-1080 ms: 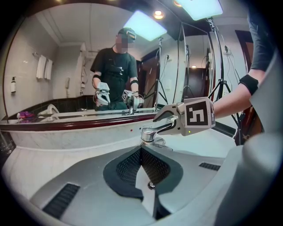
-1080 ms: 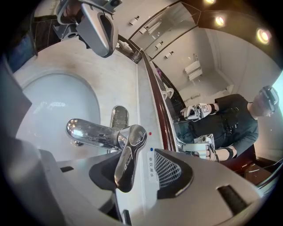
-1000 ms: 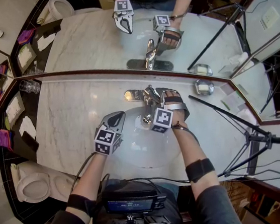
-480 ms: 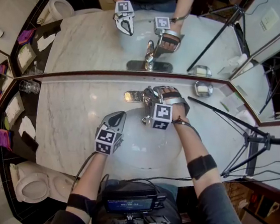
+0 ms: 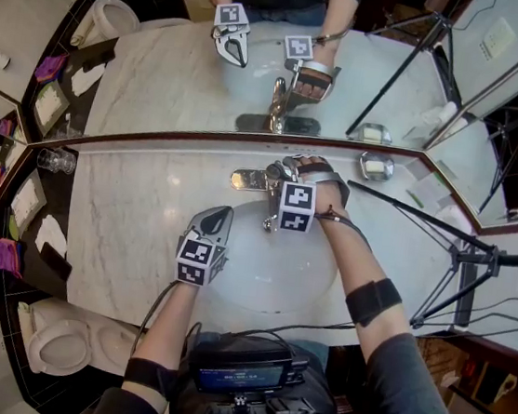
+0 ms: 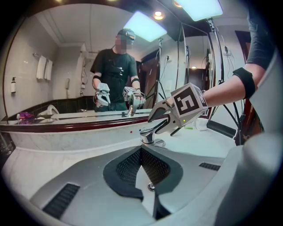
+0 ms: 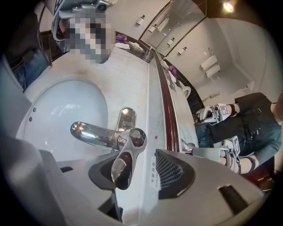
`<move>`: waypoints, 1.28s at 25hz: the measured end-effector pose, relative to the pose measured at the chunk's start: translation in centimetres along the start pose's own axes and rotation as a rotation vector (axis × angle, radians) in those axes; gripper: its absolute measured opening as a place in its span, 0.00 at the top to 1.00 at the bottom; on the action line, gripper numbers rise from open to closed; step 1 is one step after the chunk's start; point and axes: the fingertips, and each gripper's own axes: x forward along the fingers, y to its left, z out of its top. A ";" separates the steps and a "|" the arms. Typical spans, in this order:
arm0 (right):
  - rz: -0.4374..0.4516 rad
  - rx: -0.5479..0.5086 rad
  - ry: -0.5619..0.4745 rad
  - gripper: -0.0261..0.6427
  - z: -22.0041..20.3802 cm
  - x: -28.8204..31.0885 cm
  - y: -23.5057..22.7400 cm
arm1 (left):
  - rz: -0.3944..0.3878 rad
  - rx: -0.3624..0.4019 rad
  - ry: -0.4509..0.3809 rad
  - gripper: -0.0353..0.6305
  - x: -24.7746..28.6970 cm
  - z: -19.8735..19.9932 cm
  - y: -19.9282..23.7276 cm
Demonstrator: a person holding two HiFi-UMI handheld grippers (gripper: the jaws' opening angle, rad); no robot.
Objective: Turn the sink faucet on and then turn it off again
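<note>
The chrome faucet stands at the back rim of the white basin. In the right gripper view its spout reaches over the bowl, and I see no water coming from it. The lever handle lies between the jaws of my right gripper. Those jaws are open and have just been opening. The lever sits close to the left pad and clear of the right one. My left gripper hovers over the basin's left rim, shut and empty, with the faucet ahead of it.
A mirror runs behind the marble counter. A metal soap dish sits at the back right and glass cups at the far left. A black tripod leans in from the right. A toilet stands low left.
My right gripper has tilted over the faucet, so its marker cube has shifted a little toward the mirror. Its jaws stand slightly wider. The left gripper has not moved.
</note>
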 end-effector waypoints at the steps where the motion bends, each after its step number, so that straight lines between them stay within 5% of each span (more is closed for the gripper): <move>1: 0.000 -0.003 0.003 0.63 0.0 0.0 0.0 | 0.000 0.000 0.001 0.95 0.0 0.0 0.0; 22: -0.062 0.021 0.027 0.60 -1.7 -3.0 1.5 | 0.016 0.014 -0.019 0.95 -1.5 0.5 -0.4; 26: -0.076 0.092 0.006 0.65 -2.1 -5.0 1.9 | -0.003 0.001 -0.037 0.95 -2.1 1.4 -1.4; 32: -0.170 0.331 -0.100 0.81 -2.7 -8.7 1.7 | 0.014 -0.004 -0.063 0.95 -2.8 1.7 -1.2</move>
